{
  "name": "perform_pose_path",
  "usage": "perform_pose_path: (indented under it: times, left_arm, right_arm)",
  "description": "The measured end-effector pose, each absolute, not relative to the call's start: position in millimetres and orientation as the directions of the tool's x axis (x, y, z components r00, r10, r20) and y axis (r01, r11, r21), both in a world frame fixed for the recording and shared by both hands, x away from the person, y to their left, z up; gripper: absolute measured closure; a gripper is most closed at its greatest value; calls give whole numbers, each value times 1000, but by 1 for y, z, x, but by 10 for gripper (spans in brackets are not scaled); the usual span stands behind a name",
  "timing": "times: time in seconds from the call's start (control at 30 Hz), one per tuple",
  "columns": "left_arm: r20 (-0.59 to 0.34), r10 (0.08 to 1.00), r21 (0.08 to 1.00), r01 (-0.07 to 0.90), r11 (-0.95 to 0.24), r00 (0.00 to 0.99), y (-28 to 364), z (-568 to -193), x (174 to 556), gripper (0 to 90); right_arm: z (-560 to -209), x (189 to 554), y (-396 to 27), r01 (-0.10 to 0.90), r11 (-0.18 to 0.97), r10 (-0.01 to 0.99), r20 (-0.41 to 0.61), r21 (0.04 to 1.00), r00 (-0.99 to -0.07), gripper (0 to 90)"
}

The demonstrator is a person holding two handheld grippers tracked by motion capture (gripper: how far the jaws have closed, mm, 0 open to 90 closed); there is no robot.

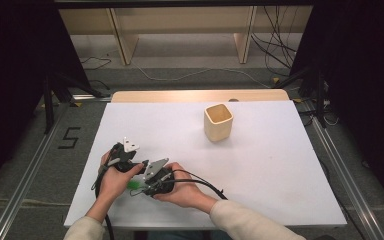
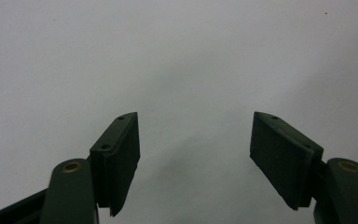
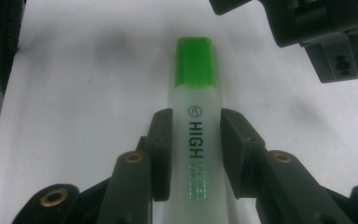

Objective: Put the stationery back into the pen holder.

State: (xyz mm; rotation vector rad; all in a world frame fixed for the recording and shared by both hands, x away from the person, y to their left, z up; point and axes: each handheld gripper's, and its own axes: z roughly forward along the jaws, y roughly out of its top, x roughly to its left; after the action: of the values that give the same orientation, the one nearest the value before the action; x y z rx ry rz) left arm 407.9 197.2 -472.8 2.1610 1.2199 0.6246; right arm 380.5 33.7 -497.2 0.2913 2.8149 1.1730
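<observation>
On the white table (image 1: 260, 165), near edge, we're working with both grippers side by side; the wooden cup (image 1: 218, 122) is standing upright well apart, toward the far side. Left gripper (image 2: 193, 154) is sitting with jaws apart and nothing between them, just bare table ahead of it. Right gripper (image 3: 196, 154) is clamped on the green highlighter (image 3: 196, 116), pads pressing both flat sides of the body, green cap (image 3: 195, 62) pointing away past the fingertips. In the high view we're seeing a bit of green between the two hands (image 1: 136, 185).

Judgement: grip is mid-body and square, so we're good to lift. Keep the squeeze steady, keep the marker level and the left clear. If the cup is the target, we're tipping it end-down over the opening before releasing.

Writing: "HIGH" in black along the barrel, small circled logo above it; the greenish print below is too faint to read.
</observation>
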Motion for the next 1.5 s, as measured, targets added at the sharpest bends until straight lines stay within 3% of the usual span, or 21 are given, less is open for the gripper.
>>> perform_pose_path:
  times: [0.67,1.5]
  left_arm:
    - [112,883,690,604,-399,455,200,-472,407,333]
    - [120,882,686,604,-406,456,199,-472,405,332]
  right_arm:
    - [-487,376,23,128,687,175,8,715,-985,665]
    - [-464,368,-62,151,647,234,-6,748,-972,666]
